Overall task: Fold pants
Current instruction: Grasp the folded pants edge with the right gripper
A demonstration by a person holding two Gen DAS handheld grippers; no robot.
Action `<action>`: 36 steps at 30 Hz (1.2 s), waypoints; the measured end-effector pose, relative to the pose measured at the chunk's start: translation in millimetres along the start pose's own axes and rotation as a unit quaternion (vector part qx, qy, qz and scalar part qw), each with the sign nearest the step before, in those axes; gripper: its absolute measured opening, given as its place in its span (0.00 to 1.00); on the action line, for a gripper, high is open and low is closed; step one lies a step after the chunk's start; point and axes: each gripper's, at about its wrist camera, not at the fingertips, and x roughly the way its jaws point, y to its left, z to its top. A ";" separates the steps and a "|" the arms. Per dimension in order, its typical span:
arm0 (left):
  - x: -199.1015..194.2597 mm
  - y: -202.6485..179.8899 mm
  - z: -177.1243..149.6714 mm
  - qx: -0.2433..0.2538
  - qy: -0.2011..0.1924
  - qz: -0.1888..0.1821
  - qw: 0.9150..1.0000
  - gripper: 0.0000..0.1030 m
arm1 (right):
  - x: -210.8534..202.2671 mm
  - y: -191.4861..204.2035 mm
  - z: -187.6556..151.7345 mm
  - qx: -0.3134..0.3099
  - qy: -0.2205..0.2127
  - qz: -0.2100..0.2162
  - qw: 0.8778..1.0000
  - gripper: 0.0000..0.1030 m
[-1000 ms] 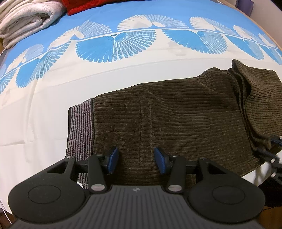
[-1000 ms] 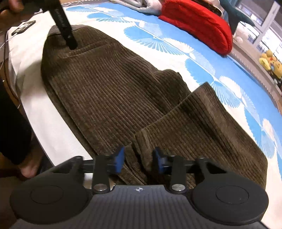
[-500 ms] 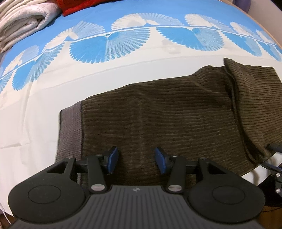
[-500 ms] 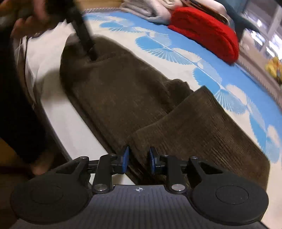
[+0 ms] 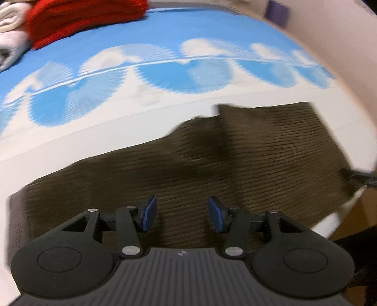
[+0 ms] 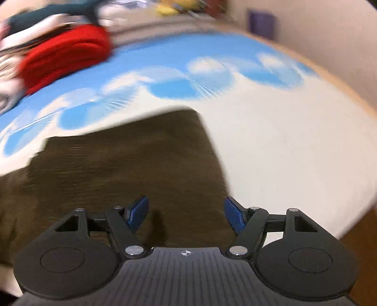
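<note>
Dark brown corduroy pants (image 5: 212, 169) lie flat across the near part of a bed, their striped grey waistband (image 5: 16, 219) at the left end. My left gripper (image 5: 181, 213) hovers open above the fabric near the waist, nothing between its blue pads. In the right wrist view the folded leg end of the pants (image 6: 132, 164) fills the lower left. My right gripper (image 6: 186, 214) is over that leg end by its right edge; its jaws are opening and stand wide, with no cloth pinched between them. Both views are motion-blurred.
The bed cover (image 5: 141, 77) is blue and white with fan shapes. A red folded blanket (image 5: 82, 16) and white bedding (image 5: 9, 40) lie at the far left. A wall (image 6: 329, 35) runs along the right. The bed's near right edge (image 5: 334, 219) drops to a wooden floor.
My right gripper let go of the leg fold, opened wide, rolled and swung to the right. My left gripper slid to the right along the pants and stayed open.
</note>
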 end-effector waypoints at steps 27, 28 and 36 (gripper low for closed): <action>6.3 -38.0 0.4 0.024 -0.005 -0.017 1.000 0.61 | 5.2 -6.3 4.8 0.071 0.025 0.027 0.997 0.35; -0.5 -33.7 3.2 0.005 -0.020 -0.034 0.999 0.63 | -5.7 3.1 7.4 0.052 -0.001 0.032 0.998 0.34; -32.2 -46.9 19.6 -0.031 -0.082 -0.173 0.981 0.81 | -76.4 118.4 -11.6 -0.223 -0.173 0.127 0.951 0.32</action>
